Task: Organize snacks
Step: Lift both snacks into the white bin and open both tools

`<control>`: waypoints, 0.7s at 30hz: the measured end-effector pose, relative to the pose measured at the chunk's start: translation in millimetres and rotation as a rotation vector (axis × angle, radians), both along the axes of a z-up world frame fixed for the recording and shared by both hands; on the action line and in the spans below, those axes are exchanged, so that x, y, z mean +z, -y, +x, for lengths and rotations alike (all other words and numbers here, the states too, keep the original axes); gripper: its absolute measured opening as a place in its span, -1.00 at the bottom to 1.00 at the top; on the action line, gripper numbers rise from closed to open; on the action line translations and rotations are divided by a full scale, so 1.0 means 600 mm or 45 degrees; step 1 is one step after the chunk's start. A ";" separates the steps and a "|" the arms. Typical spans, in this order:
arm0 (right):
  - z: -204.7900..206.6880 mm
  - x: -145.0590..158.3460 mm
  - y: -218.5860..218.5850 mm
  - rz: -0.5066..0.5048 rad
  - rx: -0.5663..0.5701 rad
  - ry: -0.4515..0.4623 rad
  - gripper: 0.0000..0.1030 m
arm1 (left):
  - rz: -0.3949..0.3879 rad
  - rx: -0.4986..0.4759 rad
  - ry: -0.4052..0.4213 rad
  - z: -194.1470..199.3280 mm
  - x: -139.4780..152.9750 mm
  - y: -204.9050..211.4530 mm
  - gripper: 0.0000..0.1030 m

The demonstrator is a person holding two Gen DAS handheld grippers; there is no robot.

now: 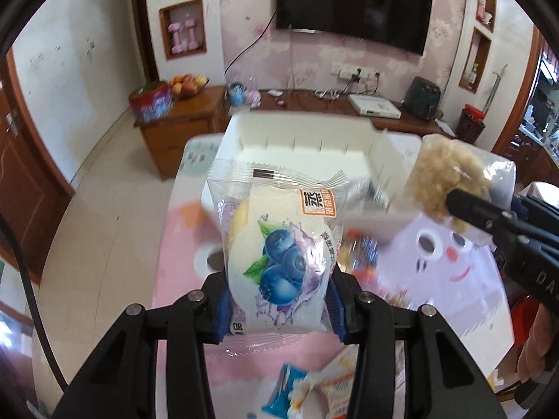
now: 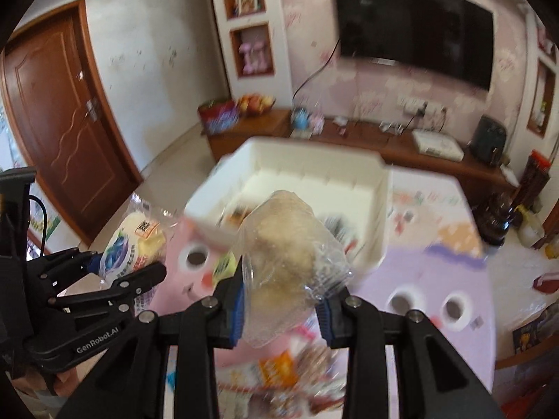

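**Crinkly film packs, one in each claw, held over the white bin**

Clear plastic film wraps both snacks. Left claw (image 1: 279, 310) pinches a blueberry cake pack (image 1: 279, 262) across its lower half, pads pressed on both sides; the pack stands upright above the table (image 1: 181, 244). Right claw (image 2: 279, 309) pinches a floss bun pack (image 2: 279, 265) low on its clear wrapper, which bunches at the right pad. Both packs hang in the air just short of the white bin (image 2: 370, 209), which stands on the table beyond them.

Handling, my judgement: both are light, soft and easily crushed. The film is slick and puffy, so a grip on a sealed edge alone may slip. Best hold is across the body, gentle, as now. The bun looks more fragile than the cake.

Count:
- claws: two, both loaded
- held packs: two, one per claw
- white bin: one, with something inside, too blurred to count
- loose packs on the table (image 1: 314, 391) under the claws: at least three, blurred
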State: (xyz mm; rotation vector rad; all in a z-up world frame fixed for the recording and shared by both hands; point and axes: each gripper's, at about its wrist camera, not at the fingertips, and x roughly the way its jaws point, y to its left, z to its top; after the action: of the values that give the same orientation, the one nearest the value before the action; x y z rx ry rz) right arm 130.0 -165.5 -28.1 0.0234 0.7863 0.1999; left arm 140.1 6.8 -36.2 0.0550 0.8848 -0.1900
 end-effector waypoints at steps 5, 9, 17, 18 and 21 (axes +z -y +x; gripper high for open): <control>0.048 0.084 0.037 -0.008 -0.063 0.118 -0.35 | 0.070 -0.021 0.104 0.063 0.070 0.028 -0.17; 0.085 0.135 0.050 -0.026 -0.096 0.199 -0.35 | 0.134 -0.011 0.167 0.116 0.109 0.046 -0.17; 0.198 0.165 0.058 -0.014 -0.163 0.237 -0.35 | 0.136 0.049 0.146 0.267 0.121 0.074 -0.17; 0.206 0.160 0.057 -0.018 -0.170 0.235 -0.35 | 0.131 0.055 0.132 0.287 0.111 0.076 -0.17; 0.245 0.133 0.054 -0.037 -0.194 0.198 -0.35 | 0.113 0.050 0.079 0.335 0.073 0.084 -0.17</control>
State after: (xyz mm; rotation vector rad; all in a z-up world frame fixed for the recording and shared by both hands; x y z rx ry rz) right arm 277.2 -198.1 51.7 0.0400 0.6288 0.0451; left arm 341.1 -43.5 7.5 0.1255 0.8317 -0.1113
